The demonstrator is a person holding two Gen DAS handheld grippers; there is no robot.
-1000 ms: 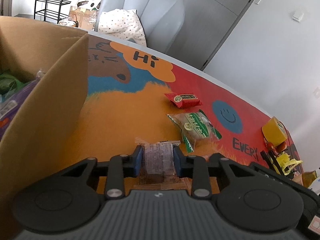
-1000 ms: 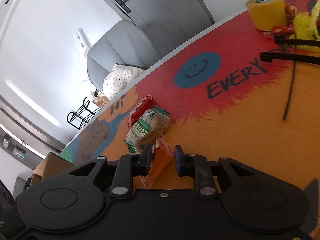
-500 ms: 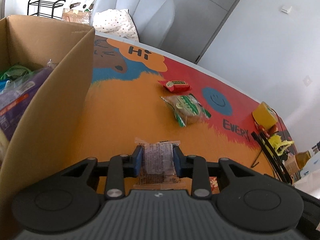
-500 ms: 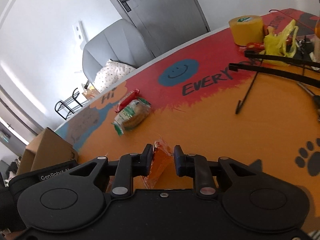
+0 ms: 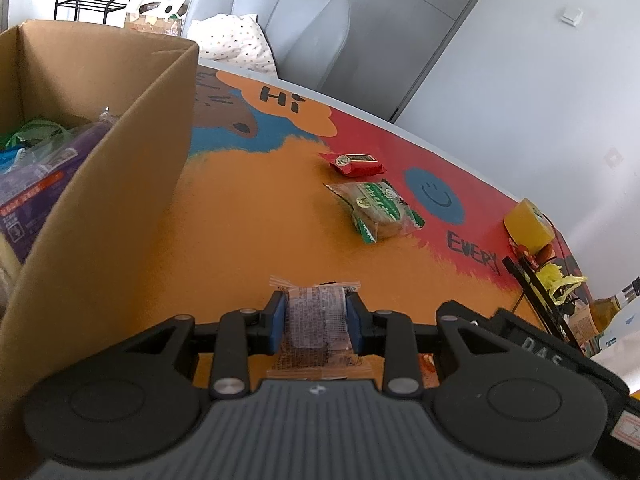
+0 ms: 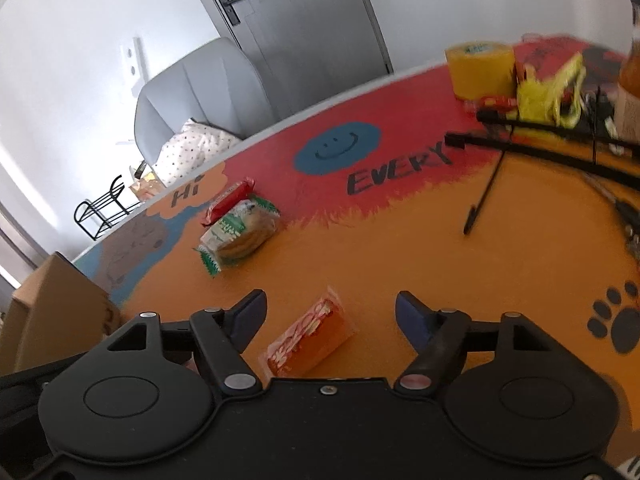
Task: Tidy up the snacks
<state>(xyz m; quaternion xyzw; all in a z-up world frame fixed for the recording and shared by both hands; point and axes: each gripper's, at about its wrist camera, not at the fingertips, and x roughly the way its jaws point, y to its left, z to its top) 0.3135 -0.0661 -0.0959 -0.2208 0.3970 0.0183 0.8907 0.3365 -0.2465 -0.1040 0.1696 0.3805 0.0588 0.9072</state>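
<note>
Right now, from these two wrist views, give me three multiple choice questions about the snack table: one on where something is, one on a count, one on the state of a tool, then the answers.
1. Where does the red packet lie?
A. Inside the cardboard box
B. On the table, just beyond the green-labelled packet
C. Between the right tool's fingers

2. How many loose snack packets lie on the table in the right wrist view?
A. One
B. Three
C. Five

3. What is the state of the left tool?
A. Shut on a clear-wrapped dark snack
B. Wide open, nothing in it
C. Shut on the yellow tape roll

Answers:
1 B: it lies on the table touching the far side of the green-labelled packet.
2 B: the red one, the green-labelled one and the orange packet below the open right tool.
3 A: its blue pads press both sides of the clear-wrapped dark snack.
</note>
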